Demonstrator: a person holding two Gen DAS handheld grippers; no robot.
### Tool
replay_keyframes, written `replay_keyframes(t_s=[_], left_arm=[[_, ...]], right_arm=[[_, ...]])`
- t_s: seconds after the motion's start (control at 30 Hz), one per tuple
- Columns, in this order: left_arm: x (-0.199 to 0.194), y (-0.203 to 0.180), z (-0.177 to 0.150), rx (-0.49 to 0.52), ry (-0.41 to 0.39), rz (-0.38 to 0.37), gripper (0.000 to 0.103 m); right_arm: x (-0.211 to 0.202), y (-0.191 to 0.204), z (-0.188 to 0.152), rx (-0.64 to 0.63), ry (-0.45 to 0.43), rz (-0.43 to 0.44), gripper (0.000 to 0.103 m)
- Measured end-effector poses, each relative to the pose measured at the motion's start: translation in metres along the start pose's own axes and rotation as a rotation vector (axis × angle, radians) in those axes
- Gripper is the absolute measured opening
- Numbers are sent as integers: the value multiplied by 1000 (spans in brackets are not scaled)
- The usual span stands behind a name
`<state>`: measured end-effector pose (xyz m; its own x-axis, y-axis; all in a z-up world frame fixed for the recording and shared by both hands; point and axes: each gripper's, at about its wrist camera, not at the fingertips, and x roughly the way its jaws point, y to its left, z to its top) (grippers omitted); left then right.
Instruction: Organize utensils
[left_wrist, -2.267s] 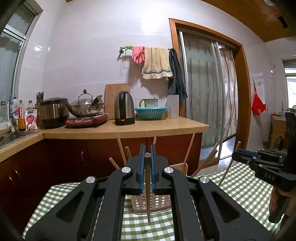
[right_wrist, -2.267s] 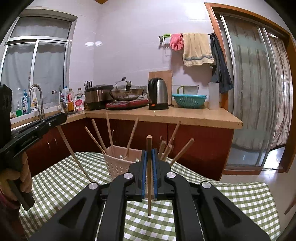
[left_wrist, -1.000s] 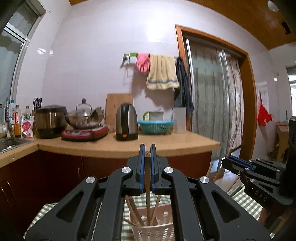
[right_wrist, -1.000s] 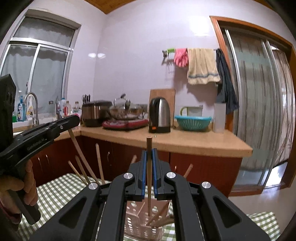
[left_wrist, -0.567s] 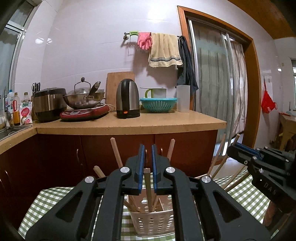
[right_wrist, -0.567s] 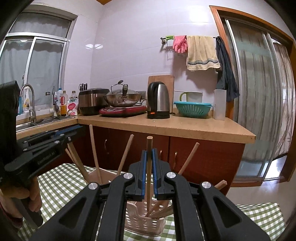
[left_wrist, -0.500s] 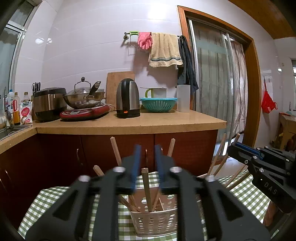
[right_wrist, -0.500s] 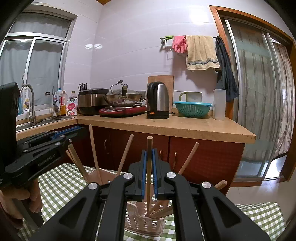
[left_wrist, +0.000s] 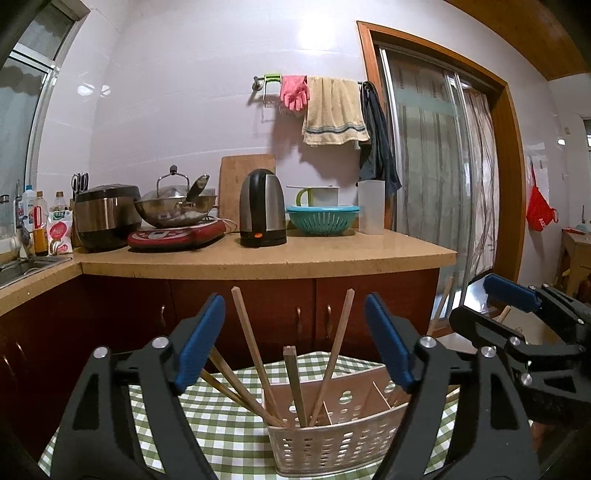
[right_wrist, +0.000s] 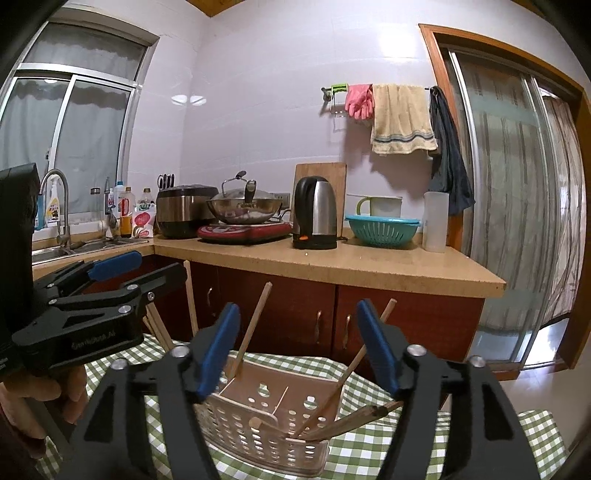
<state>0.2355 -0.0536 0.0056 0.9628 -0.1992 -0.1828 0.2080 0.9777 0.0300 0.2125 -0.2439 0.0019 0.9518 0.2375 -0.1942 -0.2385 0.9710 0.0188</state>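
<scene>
Jaws of both black two-finger grippers are spreading apart over a perforated white plastic utensil basket (left_wrist: 332, 439), nothing pinched between the blue pads.

Blue-padded left gripper (left_wrist: 294, 339) is opening, its pads clear of the brown wooden chopsticks (left_wrist: 295, 387) that stand leaning in the near-left compartment of the basket below. Right gripper (right_wrist: 297, 345) is opening too, nothing touching its pads, and more wooden chopsticks (right_wrist: 340, 424) lean in the basket's right-hand compartment beneath it. Basket sits on a green-and-white checked tablecloth (right_wrist: 354, 450). A hand (right_wrist: 40, 402) grips the left gripper's handle at the edge of the right wrist view. Beyond runs a tan kitchen counter (left_wrist: 258, 258) with a steel and black electric kettle (left_wrist: 262, 212) and a teal colander (left_wrist: 322, 218).
</scene>
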Motion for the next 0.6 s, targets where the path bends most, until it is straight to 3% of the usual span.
replay_keyframes(t_s=[0.17,0.6], left_arm=[[-5,-4,4,20,-36,51,92],[-28,-4,12,30,-74,168,99]], right_arm=[[-3,-1,3,9,-14,-21,82],[-17,-7,6,41,2,-116,85]])
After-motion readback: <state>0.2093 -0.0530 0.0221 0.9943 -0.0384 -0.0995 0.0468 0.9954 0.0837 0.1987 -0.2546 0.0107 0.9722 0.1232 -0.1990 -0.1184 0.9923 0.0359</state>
